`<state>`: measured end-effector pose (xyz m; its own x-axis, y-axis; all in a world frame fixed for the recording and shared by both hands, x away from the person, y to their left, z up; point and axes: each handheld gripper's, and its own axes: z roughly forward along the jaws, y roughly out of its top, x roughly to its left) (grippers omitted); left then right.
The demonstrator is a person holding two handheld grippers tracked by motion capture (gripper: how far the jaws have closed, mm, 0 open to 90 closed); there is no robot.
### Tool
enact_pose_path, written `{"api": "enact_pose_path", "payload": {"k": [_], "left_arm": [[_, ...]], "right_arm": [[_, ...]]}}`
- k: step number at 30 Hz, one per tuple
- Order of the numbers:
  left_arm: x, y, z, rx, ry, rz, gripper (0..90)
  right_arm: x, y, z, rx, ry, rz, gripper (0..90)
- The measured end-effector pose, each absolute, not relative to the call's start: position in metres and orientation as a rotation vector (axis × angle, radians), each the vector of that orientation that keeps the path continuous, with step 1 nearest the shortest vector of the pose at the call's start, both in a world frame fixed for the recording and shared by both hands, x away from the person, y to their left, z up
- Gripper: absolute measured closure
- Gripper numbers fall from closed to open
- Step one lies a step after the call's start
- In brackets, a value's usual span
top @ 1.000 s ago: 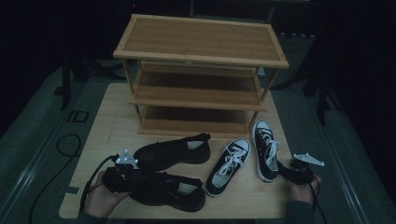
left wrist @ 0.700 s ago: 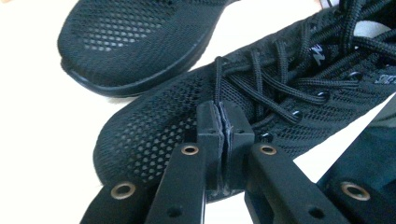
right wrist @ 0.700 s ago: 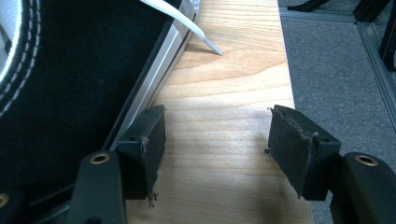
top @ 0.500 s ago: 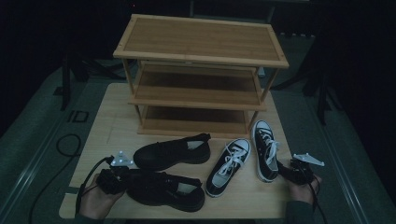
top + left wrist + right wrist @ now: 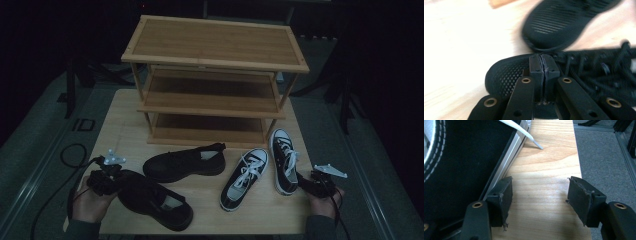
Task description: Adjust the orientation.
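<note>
Left gripper [image 5: 544, 65]: jaws pressed together, empty, tips over the toe of the near black shoe [image 5: 506, 75] at the table's [image 5: 120, 125] front left. Right gripper [image 5: 540, 197]: jaws spread wide; the black-and-white sneaker [image 5: 461, 165] lies just beside its left jaw.

Matt black mesh shoe [image 5: 506, 72]; smooth pale wood table [image 5: 546, 185]; black canvas sneaker [image 5: 461, 165] with white rubber edge.

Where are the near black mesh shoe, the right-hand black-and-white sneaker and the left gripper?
near black mesh shoe [image 5: 150, 199], high view, on its upper.
right-hand black-and-white sneaker [image 5: 283, 161], high view, on its laces.
left gripper [image 5: 544, 65], left gripper view, between its shut tips.
</note>
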<state>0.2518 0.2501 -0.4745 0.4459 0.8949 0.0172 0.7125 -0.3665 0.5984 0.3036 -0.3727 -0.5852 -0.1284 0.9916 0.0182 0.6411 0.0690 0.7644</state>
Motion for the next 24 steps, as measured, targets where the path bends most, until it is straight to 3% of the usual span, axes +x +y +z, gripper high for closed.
{"api": "enact_pose_path", "payload": {"k": [9, 18, 20, 23, 24], "left_arm": [[0.295, 0.266, -0.467, 2.161, 1.410, 0.549, 88.6], [0.331, 0.267, -0.471, 2.159, 1.434, 0.539, 88.0], [0.329, 0.267, -0.471, 2.143, 1.427, 0.512, 83.9], [0.324, 0.268, -0.469, 2.117, 1.417, 0.458, 60.5], [0.322, 0.267, -0.468, 2.115, 1.415, 0.457, 60.5]], "right_arm": [[0.304, -0.373, -0.585, 1.618, 1.827, 0.867, 36.0], [0.304, -0.373, -0.585, 1.618, 1.828, 0.868, 35.9], [0.304, -0.373, -0.585, 1.618, 1.828, 0.868, 35.9], [0.304, -0.373, -0.585, 1.618, 1.829, 0.868, 35.9], [0.304, -0.373, -0.585, 1.618, 1.829, 0.868, 35.9]]}}
